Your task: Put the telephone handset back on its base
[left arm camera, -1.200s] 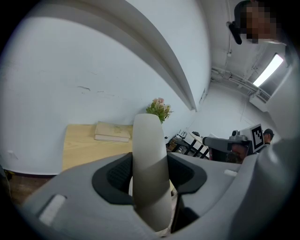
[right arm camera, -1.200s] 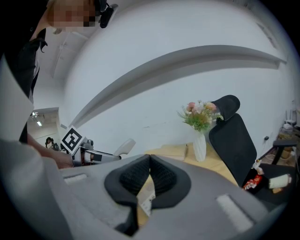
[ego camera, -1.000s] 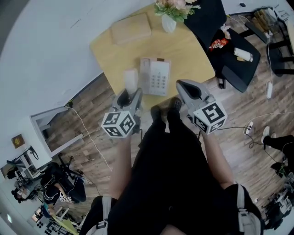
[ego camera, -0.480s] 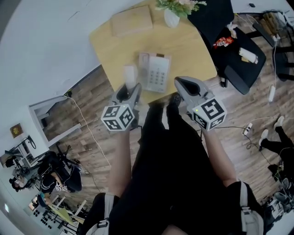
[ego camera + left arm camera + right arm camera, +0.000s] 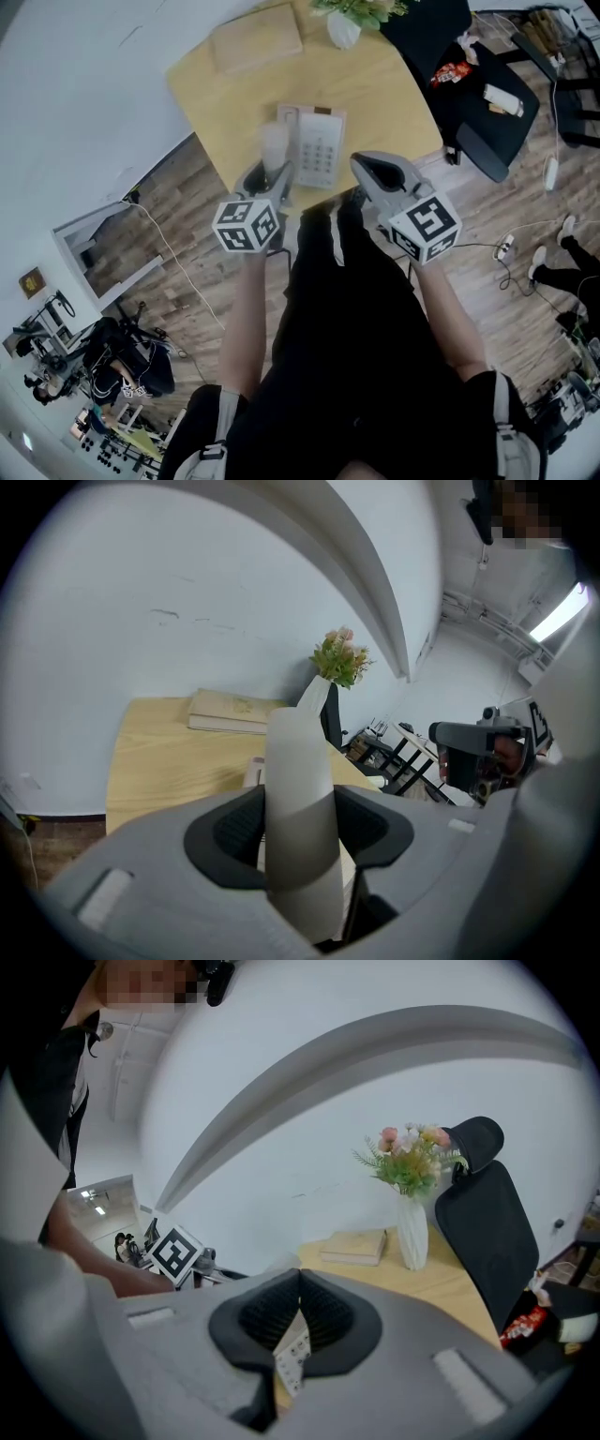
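The telephone base (image 5: pixel 319 155), pale with a keypad, lies on the yellow wooden table (image 5: pixel 380 94) near its front edge. My left gripper (image 5: pixel 273 178) is shut on the white handset (image 5: pixel 273 148), which stands upright just left of the base, over the table's edge. In the left gripper view the handset (image 5: pixel 298 799) rises between the jaws of the left gripper (image 5: pixel 300 834). My right gripper (image 5: pixel 364 167) hovers by the base's front right corner, shut with nothing in it. Below its closed jaws (image 5: pixel 300 1309), the keypad (image 5: pixel 293 1349) shows.
A flat tan book (image 5: pixel 255 36) and a white vase of flowers (image 5: pixel 344 26) sit at the table's far side. A black office chair (image 5: pixel 483 103) stands to the right. The white wall runs along the left, and cables lie on the wood floor.
My left gripper has carried the handset forward and slightly right, closer to the base's left side. The right gripper has stayed by the base's front right corner.
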`<control>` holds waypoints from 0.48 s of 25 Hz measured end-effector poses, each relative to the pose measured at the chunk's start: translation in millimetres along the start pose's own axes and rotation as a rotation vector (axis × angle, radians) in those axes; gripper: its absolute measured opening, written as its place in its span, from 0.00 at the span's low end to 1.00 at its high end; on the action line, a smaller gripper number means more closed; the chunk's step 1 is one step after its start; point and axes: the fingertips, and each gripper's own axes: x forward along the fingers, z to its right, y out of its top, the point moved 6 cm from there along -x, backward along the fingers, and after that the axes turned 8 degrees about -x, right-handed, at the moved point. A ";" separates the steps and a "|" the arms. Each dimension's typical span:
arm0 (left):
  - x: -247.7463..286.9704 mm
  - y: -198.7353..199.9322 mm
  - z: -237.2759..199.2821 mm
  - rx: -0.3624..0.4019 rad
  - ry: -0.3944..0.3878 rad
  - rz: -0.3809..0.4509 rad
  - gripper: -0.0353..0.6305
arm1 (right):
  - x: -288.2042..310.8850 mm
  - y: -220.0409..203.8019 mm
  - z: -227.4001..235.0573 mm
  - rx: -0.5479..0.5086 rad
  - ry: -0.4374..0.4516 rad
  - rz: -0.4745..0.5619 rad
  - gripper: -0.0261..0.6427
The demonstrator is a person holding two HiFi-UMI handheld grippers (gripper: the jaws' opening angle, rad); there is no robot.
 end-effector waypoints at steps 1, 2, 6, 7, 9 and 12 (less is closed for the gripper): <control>4.3 -0.8 -1.9 0.007 -0.005 -0.011 0.39 | 1.4 -1.1 0.4 0.000 -0.004 -0.005 0.04; 8.7 -1.2 -3.9 0.013 -0.008 -0.020 0.39 | 2.8 -2.3 1.3 0.002 -0.008 -0.010 0.04; 26.2 -2.2 -14.5 0.007 -0.016 -0.043 0.39 | 8.5 -8.3 6.3 0.018 -0.031 -0.030 0.04; 29.7 -3.2 -17.7 0.004 -0.016 -0.048 0.39 | 9.8 -10.2 6.8 0.024 -0.038 -0.033 0.04; 36.3 -6.1 -23.8 -0.001 -0.016 -0.059 0.39 | 11.9 -13.4 7.3 0.037 -0.052 -0.038 0.04; 46.5 -11.3 -31.1 -0.011 -0.016 -0.078 0.39 | 13.9 -17.0 7.5 0.047 -0.068 -0.047 0.04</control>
